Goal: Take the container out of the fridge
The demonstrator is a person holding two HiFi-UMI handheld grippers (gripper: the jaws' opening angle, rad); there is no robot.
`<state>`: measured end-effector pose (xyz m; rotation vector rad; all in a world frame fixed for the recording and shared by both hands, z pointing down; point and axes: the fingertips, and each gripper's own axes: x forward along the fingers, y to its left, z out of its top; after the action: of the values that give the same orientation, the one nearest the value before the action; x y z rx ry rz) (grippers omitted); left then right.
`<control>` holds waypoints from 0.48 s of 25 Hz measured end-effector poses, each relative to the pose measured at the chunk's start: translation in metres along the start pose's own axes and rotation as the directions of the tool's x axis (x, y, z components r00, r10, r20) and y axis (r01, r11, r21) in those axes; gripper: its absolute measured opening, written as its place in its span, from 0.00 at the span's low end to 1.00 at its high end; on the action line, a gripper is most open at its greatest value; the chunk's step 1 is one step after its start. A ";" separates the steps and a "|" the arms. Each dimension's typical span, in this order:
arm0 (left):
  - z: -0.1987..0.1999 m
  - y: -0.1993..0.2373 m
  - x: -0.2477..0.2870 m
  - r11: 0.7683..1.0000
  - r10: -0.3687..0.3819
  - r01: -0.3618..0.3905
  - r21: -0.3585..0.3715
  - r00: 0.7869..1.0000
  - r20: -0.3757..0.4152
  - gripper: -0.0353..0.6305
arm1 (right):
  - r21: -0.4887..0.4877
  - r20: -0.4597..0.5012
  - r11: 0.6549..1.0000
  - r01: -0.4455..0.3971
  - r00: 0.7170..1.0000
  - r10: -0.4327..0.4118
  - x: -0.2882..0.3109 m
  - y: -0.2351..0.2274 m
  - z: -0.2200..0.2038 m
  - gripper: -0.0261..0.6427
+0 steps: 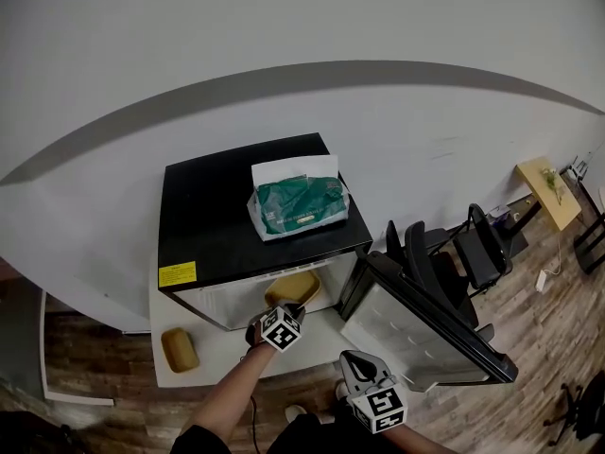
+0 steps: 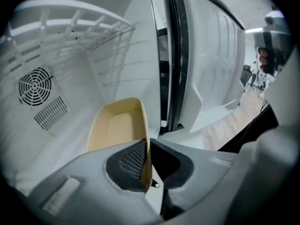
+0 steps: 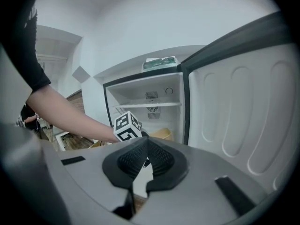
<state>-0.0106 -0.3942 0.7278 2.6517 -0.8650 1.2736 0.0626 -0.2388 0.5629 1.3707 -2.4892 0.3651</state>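
Note:
A shallow tan container (image 2: 117, 130) lies on the floor of the open mini fridge (image 1: 255, 206). In the head view the container (image 1: 293, 289) shows at the fridge mouth. My left gripper (image 2: 147, 168) reaches into the fridge and is shut on the container's near right rim, with the thin wall pinched between the pads. My right gripper (image 3: 146, 156) hangs back in front of the fridge beside the open door (image 3: 243, 107). Its jaws are shut with nothing in them. From there I see the left gripper's marker cube (image 3: 126, 127) and the container (image 3: 161, 134) behind it.
A green tissue pack (image 1: 298, 201) sits on the fridge top. A second tan container (image 1: 180, 349) lies on the white platform left of the fridge. The door (image 1: 425, 324) swings out to the right, with black chairs (image 1: 463, 253) behind it. A wire shelf (image 2: 70, 27) spans above the container.

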 end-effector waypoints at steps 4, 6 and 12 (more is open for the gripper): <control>0.013 -0.017 -0.038 0.993 -0.019 0.033 -0.110 0.992 0.123 0.10 | 0.019 0.028 1.000 0.019 0.999 -0.020 -0.003 -0.001 0.008 0.04; 0.020 -0.025 -0.061 0.992 -0.014 0.035 -0.121 0.984 0.176 0.10 | 0.018 0.045 0.999 0.036 0.998 -0.037 -0.003 -0.004 0.015 0.04; 0.033 -0.056 -0.131 0.985 -0.025 0.077 -0.154 0.948 0.316 0.10 | 0.005 0.084 0.998 0.061 0.995 -0.061 -0.008 0.000 0.030 0.04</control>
<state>-0.0237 -0.2974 0.6189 2.7614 -0.8851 0.7411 0.0637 -0.2427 0.5322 1.4883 -2.5078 0.3028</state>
